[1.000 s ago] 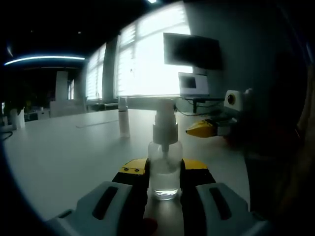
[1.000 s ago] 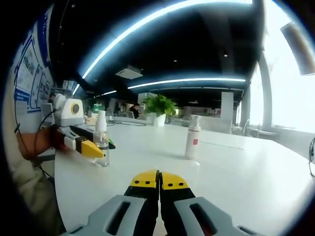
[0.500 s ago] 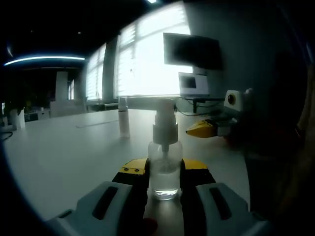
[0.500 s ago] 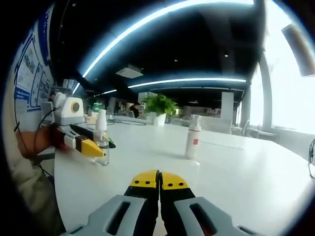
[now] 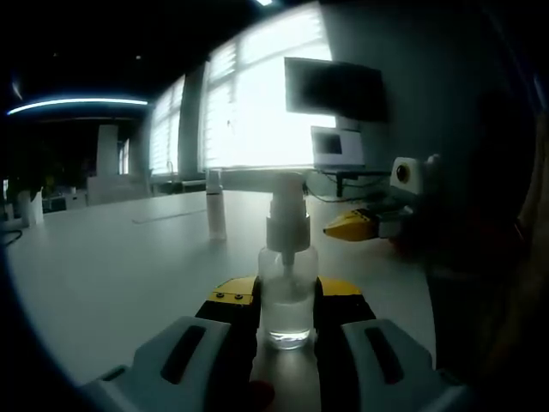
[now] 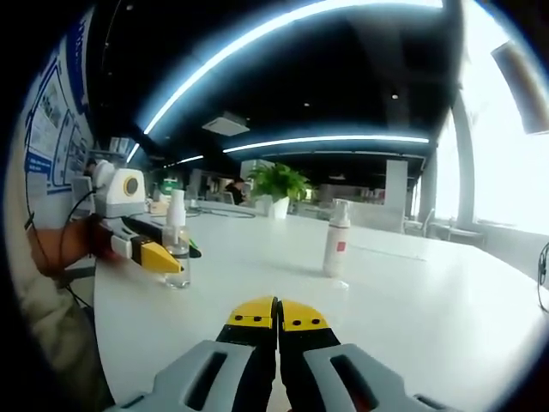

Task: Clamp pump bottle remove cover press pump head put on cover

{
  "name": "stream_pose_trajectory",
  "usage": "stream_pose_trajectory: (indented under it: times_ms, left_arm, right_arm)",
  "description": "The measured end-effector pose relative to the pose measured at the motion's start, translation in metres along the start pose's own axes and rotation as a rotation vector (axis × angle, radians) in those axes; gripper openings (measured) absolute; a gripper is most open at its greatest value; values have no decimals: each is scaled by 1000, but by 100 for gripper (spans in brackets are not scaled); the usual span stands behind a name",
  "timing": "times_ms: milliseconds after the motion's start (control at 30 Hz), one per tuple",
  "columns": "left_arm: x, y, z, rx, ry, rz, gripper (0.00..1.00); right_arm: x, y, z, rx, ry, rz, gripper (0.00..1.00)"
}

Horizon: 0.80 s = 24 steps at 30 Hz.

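While the left gripper [image 5: 286,322] pinched the light, slippery-looking clear pump bottle [image 5: 286,300] low on its body, the right gripper [image 6: 276,330] was pressed together.

My left gripper [image 5: 287,302] has its jaws closed against the pump bottle [image 5: 286,283] standing between them. My right gripper [image 6: 277,316] hangs with jaws pressed together, nothing between them.

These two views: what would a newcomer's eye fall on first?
First, the clear pump bottle upright on the white table, clamped between the left tongs. Next, the right tongs, shut and empty, low over the table. Beyond them stands a second white bottle, apart.
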State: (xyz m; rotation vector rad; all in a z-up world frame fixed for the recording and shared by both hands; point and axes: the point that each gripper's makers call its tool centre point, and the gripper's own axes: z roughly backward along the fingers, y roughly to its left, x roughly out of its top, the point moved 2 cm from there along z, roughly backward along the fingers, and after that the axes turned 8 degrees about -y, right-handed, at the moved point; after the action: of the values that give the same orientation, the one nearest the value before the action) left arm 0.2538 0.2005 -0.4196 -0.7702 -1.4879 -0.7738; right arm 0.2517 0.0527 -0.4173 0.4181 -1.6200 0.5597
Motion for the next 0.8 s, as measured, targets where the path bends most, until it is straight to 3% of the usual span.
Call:
stream_pose_trajectory:
  times_ms: [800]
  left_arm:
    - [0,-2,0,-4,1,0,16]
  right_arm:
    - [0,-7,0,-53,19,5,0]
